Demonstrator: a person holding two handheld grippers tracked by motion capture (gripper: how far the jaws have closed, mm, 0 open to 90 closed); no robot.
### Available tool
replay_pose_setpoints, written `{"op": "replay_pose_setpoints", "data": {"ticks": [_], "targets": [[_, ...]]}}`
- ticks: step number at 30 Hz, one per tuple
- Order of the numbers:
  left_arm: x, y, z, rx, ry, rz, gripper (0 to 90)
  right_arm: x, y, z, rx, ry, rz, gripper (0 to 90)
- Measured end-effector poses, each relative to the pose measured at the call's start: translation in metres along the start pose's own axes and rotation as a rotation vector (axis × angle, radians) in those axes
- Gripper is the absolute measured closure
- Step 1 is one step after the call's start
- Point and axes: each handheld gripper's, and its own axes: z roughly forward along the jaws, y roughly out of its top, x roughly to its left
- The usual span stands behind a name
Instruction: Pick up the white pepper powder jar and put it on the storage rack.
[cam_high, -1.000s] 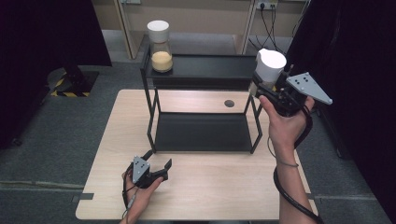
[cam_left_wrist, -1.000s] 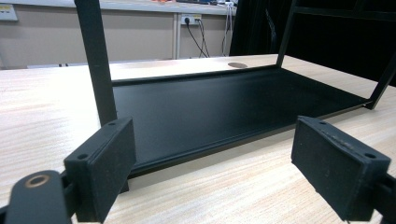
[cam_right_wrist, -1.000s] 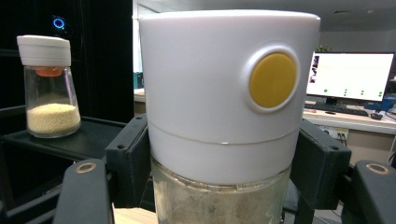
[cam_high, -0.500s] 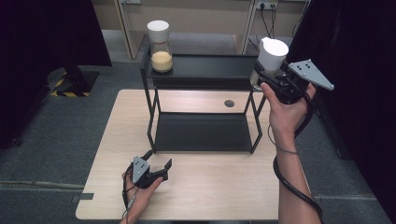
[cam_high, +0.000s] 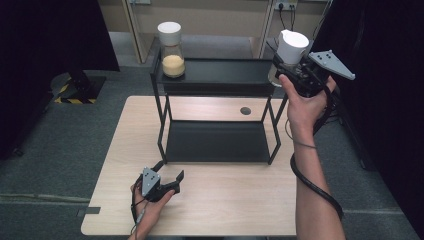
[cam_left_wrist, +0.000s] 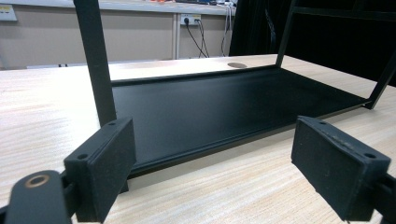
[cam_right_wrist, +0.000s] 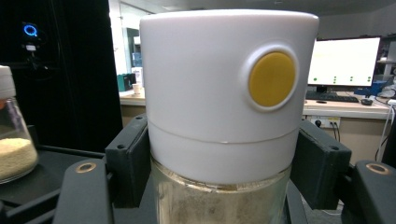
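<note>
Jar (cam_high: 289, 52) with white lid (yellow dot on its side) — clamped in right gripper (cam_high: 295, 75) at the lid's lower edge, held tilted by the right end of the black rack's (cam_high: 220, 80) top shelf. Second jar (cam_high: 171, 50) stands at that shelf's left end. Left gripper (cam_high: 167, 181) — jaws wide, nothing between — rests on the bench (cam_high: 225, 200) near its front-left corner, facing the rack's lower shelf.

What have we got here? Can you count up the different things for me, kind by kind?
Glass jars with white lids: 2, one on the rack's top shelf, one held in the right gripper
Black metal racks: 1
Wooden tables: 1
Handheld grippers: 2, left, right
Total: 6
</note>
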Motion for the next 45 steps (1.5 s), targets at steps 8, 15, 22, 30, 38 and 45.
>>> {"op": "replay_pose_setpoints", "data": {"ticks": [8, 15, 22, 30, 38, 45], "targets": [[0.0, 0.0, 0.0, 0.001, 0.0, 0.003, 13.2, -0.001, 0.002, 0.017, 0.028, -0.023, 0.004, 30.7], [0.0, 0.0, 0.0, 0.0, -0.001, 0.001, 13.2, -0.002, 0.004, 0.033, 0.056, -0.036, 0.001, 30.7], [0.0, 0.0, 0.0, 0.001, -0.003, 0.0, 13.2, -0.004, 0.003, 0.046, 0.074, -0.05, 0.005, 30.7], [-0.001, 0.0, 0.0, 0.001, -0.003, 0.002, 13.2, -0.007, 0.001, 0.054, 0.083, -0.055, 0.01, 30.7], [0.0, 0.0, 0.0, 0.001, -0.004, -0.001, 13.2, -0.007, 0.002, 0.062, 0.091, -0.064, 0.008, 30.7], [0.0, 0.0, 0.0, 0.001, -0.004, 0.0, 13.2, -0.006, 0.0, 0.066, 0.085, -0.064, 0.0, 30.7]]}}
